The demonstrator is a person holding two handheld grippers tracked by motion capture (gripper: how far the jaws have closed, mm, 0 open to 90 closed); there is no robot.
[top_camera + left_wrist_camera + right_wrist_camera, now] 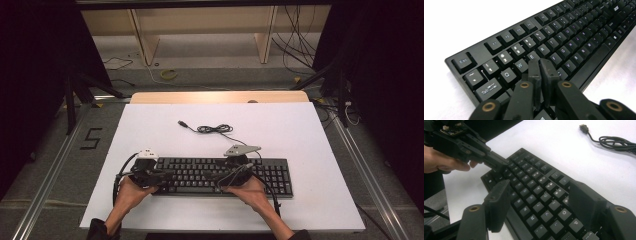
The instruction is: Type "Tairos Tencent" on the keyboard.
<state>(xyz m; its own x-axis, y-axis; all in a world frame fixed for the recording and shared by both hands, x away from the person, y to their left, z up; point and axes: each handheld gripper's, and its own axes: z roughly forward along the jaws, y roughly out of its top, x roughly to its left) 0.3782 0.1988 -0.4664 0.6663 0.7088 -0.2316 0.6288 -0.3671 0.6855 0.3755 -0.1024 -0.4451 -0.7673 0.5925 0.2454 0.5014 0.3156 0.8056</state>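
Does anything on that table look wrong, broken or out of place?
Nothing looks damaged or spilled. The one oddity: the black keyboard lies on the white tabletop unplugged, its thin black cable loosely bundled behind it with the plug lying free.

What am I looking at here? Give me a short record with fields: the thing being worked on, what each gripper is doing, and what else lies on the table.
Thing in hand: black keyboard, flat on the white table
Left gripper: jaws shut together with nothing between them, tips down over the letter keys near E and D
Right gripper: jaws wide open, hovering over the keys around J, K, O and P, holding nothing
Also on table: the loosely coiled cable, its USB plug lying free
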